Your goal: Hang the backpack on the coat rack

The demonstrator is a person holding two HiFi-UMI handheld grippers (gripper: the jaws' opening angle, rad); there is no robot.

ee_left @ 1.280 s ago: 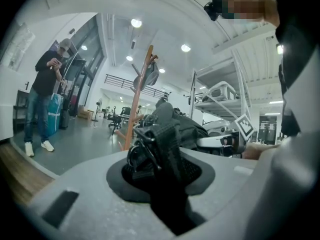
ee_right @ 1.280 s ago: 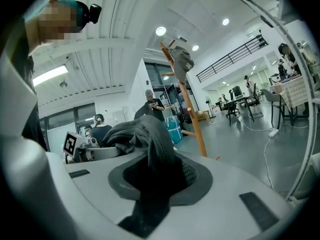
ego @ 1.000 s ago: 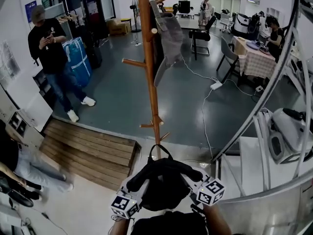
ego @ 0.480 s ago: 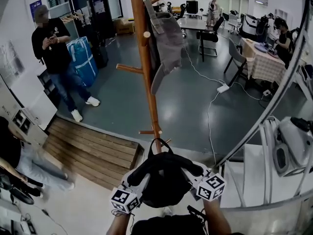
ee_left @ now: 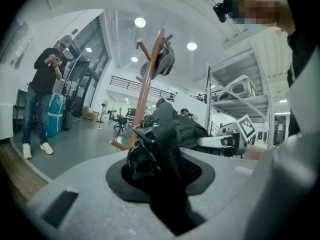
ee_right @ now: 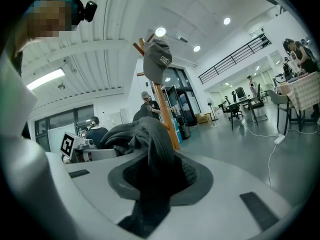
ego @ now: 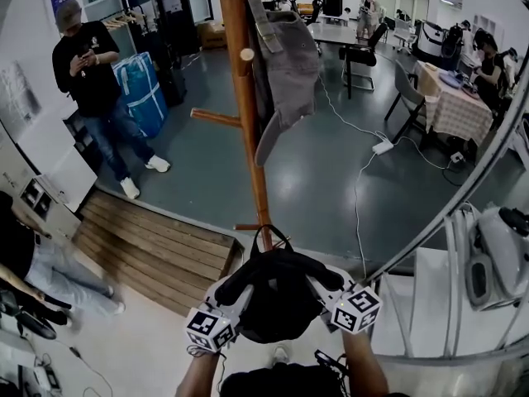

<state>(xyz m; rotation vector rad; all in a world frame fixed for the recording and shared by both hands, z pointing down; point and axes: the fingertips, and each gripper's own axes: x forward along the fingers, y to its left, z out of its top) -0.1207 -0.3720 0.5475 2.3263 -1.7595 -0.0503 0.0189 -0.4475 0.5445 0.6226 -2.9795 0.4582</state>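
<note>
A black backpack (ego: pixel 277 292) hangs between my two grippers at the bottom of the head view, its top loop (ego: pixel 266 236) pointing at the foot of the coat rack. My left gripper (ego: pixel 231 294) is shut on a backpack strap (ee_left: pixel 160 156), and my right gripper (ego: pixel 326 286) is shut on the other strap (ee_right: pixel 150 149). The wooden coat rack (ego: pixel 246 114) stands straight ahead, with a bare peg (ego: pixel 216 117) sticking out to its left. A grey garment (ego: pixel 285 64) hangs from its upper right peg. The rack (ee_left: pixel 147 89) also rises behind the strap in the left gripper view.
A person in black (ego: pixel 95 81) stands at the left beside a blue bag (ego: pixel 140 93). A wooden platform (ego: pixel 157 246) lies left of the rack's foot. A metal shelf frame (ego: pixel 463 188) slants along the right. A white cable (ego: pixel 357 197) runs across the floor. Chairs and tables stand at the back right.
Both grippers have carried the backpack forward towards the coat rack. The rack's pole now looms larger and nearer in the head view. The grips look the same.
</note>
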